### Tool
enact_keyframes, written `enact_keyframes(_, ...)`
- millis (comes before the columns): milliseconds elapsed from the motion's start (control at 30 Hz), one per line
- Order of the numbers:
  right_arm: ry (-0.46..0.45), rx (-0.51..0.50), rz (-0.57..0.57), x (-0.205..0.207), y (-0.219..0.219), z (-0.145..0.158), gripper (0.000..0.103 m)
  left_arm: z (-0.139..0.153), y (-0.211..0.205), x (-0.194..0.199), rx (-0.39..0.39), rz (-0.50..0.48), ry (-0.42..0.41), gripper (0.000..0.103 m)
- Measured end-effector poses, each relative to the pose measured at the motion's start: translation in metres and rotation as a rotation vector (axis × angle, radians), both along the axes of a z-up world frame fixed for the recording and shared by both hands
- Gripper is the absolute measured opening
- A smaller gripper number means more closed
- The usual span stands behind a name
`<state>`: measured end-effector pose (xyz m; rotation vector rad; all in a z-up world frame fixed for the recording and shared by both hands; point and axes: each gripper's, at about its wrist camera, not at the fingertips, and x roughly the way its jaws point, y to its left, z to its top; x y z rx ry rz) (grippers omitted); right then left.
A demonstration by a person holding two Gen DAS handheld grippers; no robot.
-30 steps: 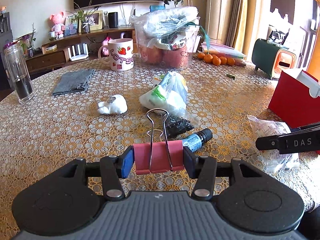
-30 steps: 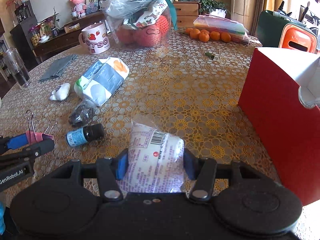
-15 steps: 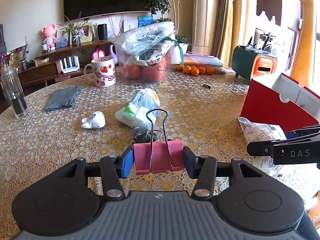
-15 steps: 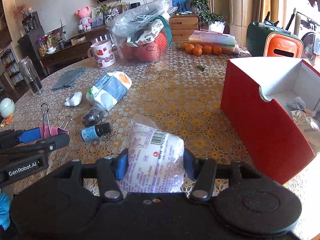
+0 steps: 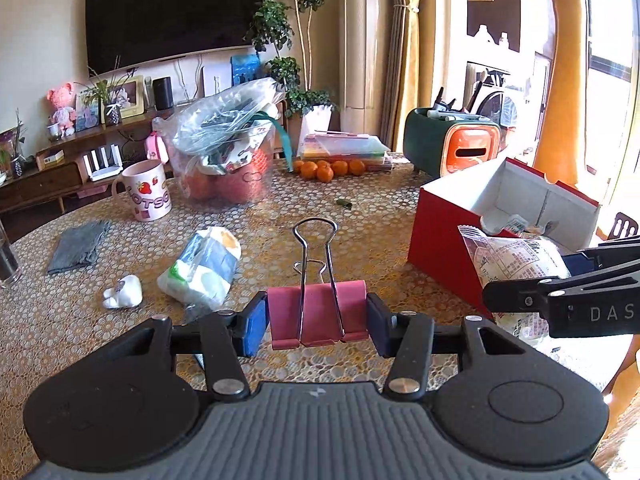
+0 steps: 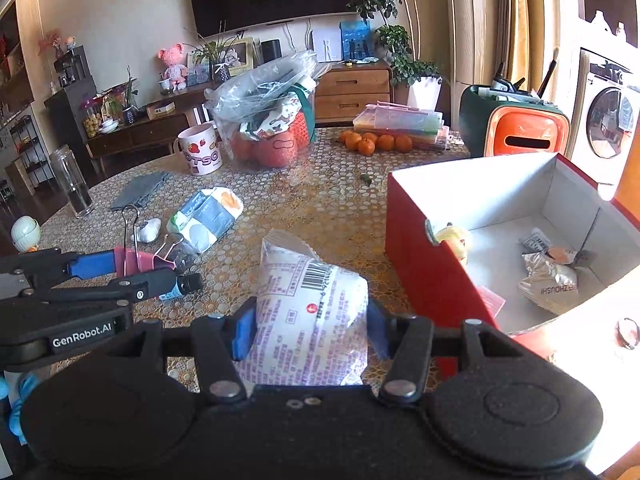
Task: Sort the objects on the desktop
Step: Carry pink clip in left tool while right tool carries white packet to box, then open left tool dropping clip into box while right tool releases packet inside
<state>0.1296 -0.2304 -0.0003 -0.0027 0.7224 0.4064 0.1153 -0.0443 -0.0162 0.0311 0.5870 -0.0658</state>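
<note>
My left gripper (image 5: 316, 320) is shut on a pink binder clip (image 5: 318, 314) whose wire handles stick up and forward, held above the table. My right gripper (image 6: 308, 322) is shut on a white snack packet (image 6: 310, 312) with purple print and a barcode. The packet (image 5: 516, 260) also shows at the right of the left wrist view, just in front of an open red box (image 5: 444, 232). In the right wrist view the red box (image 6: 432, 264) lies to the right and holds a few wrapped items. A small dark bottle (image 6: 182, 286) lies on the table under the left gripper.
On the patterned tablecloth (image 5: 360, 216) lie a blue-and-white pouch (image 5: 206, 264), a small white object (image 5: 124, 296), a grey cloth (image 5: 78, 246), a strawberry mug (image 5: 148, 196), a bag of fruit (image 5: 228, 152) and tangerines (image 5: 328, 169). A glass bottle (image 6: 74, 184) stands far left.
Both grippers have risen and moved right toward the red box, each keeping its load. The box interior has come into view.
</note>
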Motion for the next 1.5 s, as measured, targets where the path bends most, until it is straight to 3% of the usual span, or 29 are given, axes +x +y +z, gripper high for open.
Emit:
enact_keyframes(500,-0.076,-0.005,-0.088,0.029,-0.077,0.032,0.054,0.036,-0.092,0.051,0.009,-0.171,-0.034,0.051)
enact_keyframes(900,-0.069,-0.018,-0.176,0.087,-0.128,0.032,0.054,0.031,-0.168,0.096,0.066,-0.314,-0.022,0.050)
enact_keyframes(1067,-0.041,-0.029,-0.207,0.118,-0.145,0.019,0.054,0.021,-0.188,0.120,0.086,-0.345,0.019,0.050)
enact_keyframes(1500,0.098,-0.085,-0.274,0.196,-0.173,-0.029,0.055,-0.022,-0.228,0.184,0.149,-0.448,0.225,0.050)
